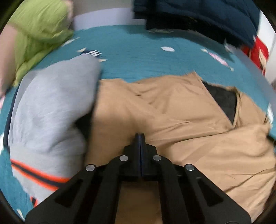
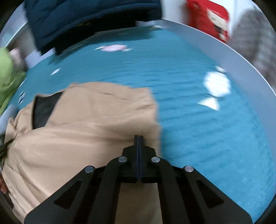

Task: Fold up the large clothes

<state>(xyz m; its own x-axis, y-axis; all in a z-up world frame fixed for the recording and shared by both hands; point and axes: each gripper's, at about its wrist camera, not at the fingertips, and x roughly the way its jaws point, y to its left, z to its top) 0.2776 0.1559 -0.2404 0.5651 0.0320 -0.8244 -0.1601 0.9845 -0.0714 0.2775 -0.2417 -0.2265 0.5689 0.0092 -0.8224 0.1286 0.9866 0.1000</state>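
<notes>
Below both pressed-together fingers pairs, left gripper [image 1: 140,136] and right gripper [image 2: 138,137], the tan jacket [image 1: 172,110] stretches sideways, nothing visibly pinched.

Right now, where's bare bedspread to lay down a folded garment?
Bare teal bedspread right of the tan jacket, out to the pale edge. A strip lies beyond the jacket, before the navy coat. Left is crowded: grey sweatshirt, green garment.

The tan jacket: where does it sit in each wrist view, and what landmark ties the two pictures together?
Left wrist: the tan jacket fills the centre and right, beside a grey sweatshirt at left.
Right wrist: the jacket fills the lower left, its right edge against bare teal bedspread.
Shared landmark: its black lining at the open front.
</notes>
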